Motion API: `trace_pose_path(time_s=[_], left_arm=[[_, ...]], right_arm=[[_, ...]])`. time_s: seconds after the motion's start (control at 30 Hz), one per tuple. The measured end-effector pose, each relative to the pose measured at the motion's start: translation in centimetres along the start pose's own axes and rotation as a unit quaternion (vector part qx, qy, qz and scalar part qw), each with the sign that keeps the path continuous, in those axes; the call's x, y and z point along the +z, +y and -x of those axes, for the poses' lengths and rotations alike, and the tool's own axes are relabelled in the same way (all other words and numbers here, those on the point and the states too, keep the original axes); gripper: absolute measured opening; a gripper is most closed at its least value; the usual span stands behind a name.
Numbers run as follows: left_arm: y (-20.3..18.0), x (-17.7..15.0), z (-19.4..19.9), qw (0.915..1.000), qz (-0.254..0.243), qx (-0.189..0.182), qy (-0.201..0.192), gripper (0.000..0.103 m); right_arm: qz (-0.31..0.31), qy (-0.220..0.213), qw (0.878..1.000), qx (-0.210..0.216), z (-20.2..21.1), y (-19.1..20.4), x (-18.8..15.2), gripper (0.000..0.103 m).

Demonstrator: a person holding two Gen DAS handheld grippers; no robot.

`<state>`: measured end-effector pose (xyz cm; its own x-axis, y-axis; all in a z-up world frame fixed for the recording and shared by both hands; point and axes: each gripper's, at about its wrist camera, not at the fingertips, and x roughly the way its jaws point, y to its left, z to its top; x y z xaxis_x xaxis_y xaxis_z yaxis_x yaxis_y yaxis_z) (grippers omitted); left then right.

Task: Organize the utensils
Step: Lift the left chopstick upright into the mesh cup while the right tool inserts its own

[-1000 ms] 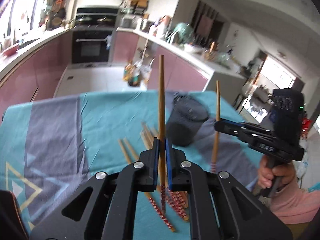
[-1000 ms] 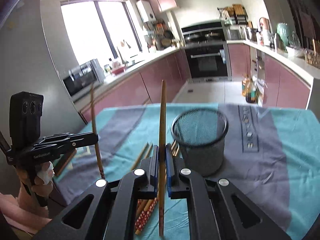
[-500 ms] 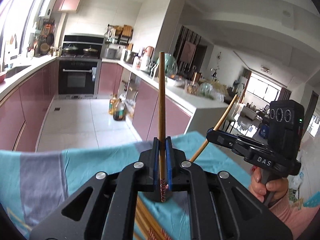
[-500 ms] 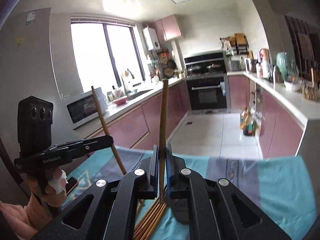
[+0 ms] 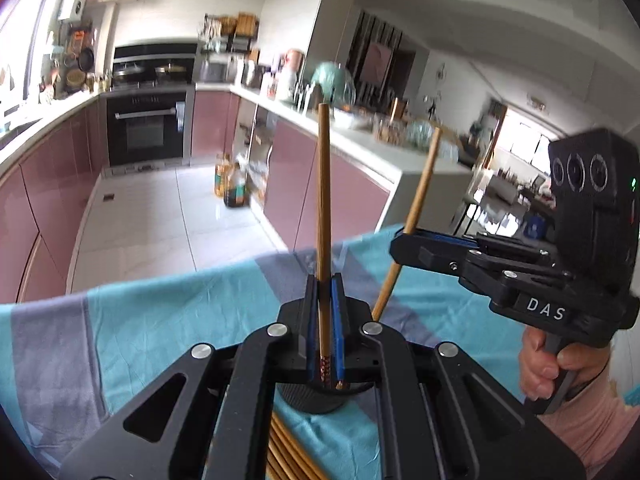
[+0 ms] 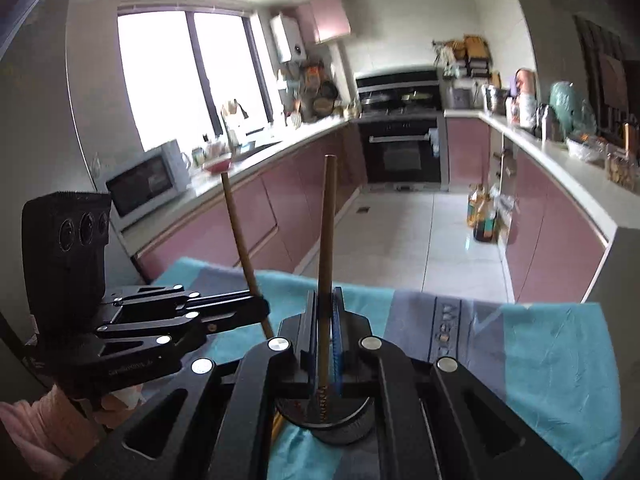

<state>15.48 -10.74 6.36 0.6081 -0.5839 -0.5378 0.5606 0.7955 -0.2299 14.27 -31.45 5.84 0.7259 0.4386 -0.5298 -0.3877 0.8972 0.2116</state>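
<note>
- My left claw (image 5: 325,320) is clamped tight on one chopstick (image 5: 323,216), which stands nearly upright between the blue pads; its patterned red tip (image 5: 325,372) shows just below them.
- My right claw (image 6: 325,332) is likewise closed on a second chopstick (image 6: 327,232), also close to upright, its patterned end (image 6: 322,396) poking out beneath the pads.
- Directly under both claws, at six o'clock in each view, sits the dark round cup (image 5: 320,398), mostly hidden by the claw bodies.
- More loose chopsticks (image 5: 288,452) lie on the cloth at six o'clock, just beside the cup.
- From the left view, my right claw appears at three o'clock, its chopstick leaning toward one o'clock, with my hand (image 5: 552,364) on the grip.
- From the right view, my left claw appears at nine o'clock, its chopstick leaning toward eleven.
- A teal and grey tablecloth (image 5: 160,320) covers the table.
- Beyond it, at twelve o'clock, are pink kitchen cabinets (image 6: 304,192) and a black oven (image 5: 146,132).
</note>
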Motion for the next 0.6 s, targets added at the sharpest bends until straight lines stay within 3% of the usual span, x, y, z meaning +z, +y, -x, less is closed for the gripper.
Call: trace_pose_path(time_s=[0.17, 0.4, 0.6], left_arm=[[0.8, -1.5, -3.2, 0.9995, 0.0, 0.004, 0.031, 0.007], [2.3, -2.0, -5.7, 0.9989, -0.008, 0.023, 0.04, 0.008], [2.6, -2.0, -4.6, 0.9987, -0.015, 0.045, 0.018, 0.019]], right_arm=[[0.002, 0.054, 0.999, 0.0, -2.6, 0.4, -0.6, 0.006], [-0.016, 0.062, 0.998, -0.014, -4.3, -0.2, -0.4, 0.007], [-0.033, 0.055, 0.997, -0.036, -5.2, -1.0, -0.5, 0.009]])
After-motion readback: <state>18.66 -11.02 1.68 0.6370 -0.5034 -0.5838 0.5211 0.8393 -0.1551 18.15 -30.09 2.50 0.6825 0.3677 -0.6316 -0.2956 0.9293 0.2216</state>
